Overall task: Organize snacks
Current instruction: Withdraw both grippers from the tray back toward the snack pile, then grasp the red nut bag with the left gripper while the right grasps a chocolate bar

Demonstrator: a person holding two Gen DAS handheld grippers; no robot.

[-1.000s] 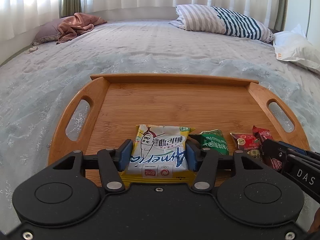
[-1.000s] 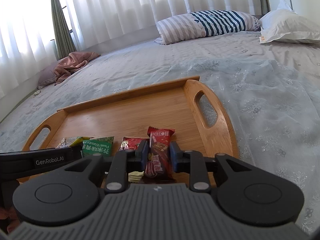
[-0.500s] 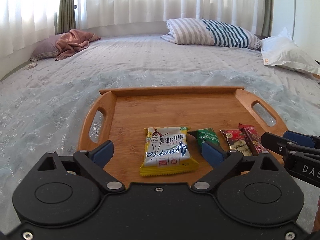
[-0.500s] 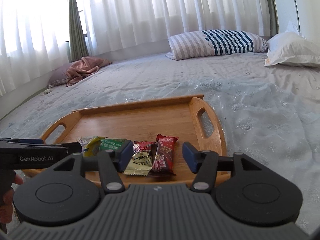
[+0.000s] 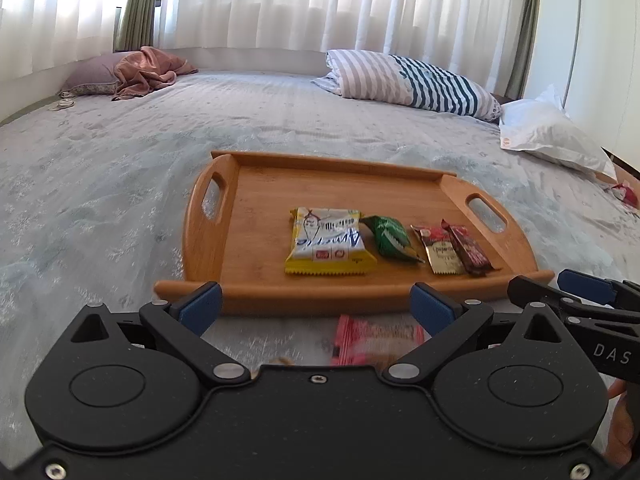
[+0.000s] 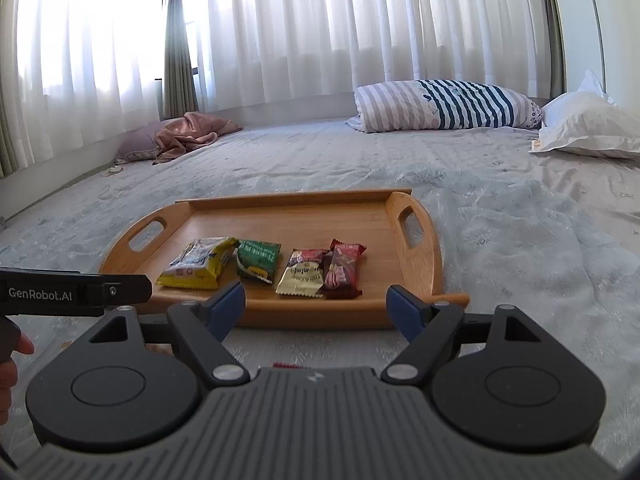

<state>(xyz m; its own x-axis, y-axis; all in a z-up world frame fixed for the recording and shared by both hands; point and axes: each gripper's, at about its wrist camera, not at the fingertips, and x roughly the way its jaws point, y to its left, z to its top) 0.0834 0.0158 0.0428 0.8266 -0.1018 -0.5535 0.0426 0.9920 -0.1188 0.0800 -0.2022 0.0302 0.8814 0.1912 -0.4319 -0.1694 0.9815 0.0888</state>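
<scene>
On the honey-brown wooden tray (image 5: 404, 292) lie a yellow-and-white packet (image 5: 328, 246), a green one (image 5: 391, 238), a gold-and-red one (image 5: 440, 250) and a dark red bar (image 5: 468, 250) — behind, a pillow (image 5: 416, 82) striped grey, white and teal on the pale grey-blue flowered bedspread (image 5: 120, 184).

Bright daylight, backlit: sheer curtains (image 6: 320, 32) far ahead of the claws glow, blown out at upper left in the right wrist view. Bedspread (image 5: 120, 168) evenly lit, shadows soft; thin shadow under the tray (image 5: 312, 292) rim just ahead of the claw. Heavy fisheye bending, dark corner vignette. Pink packet (image 5: 376, 340) right under the left claw is blurred; tray contents sharp.
</scene>
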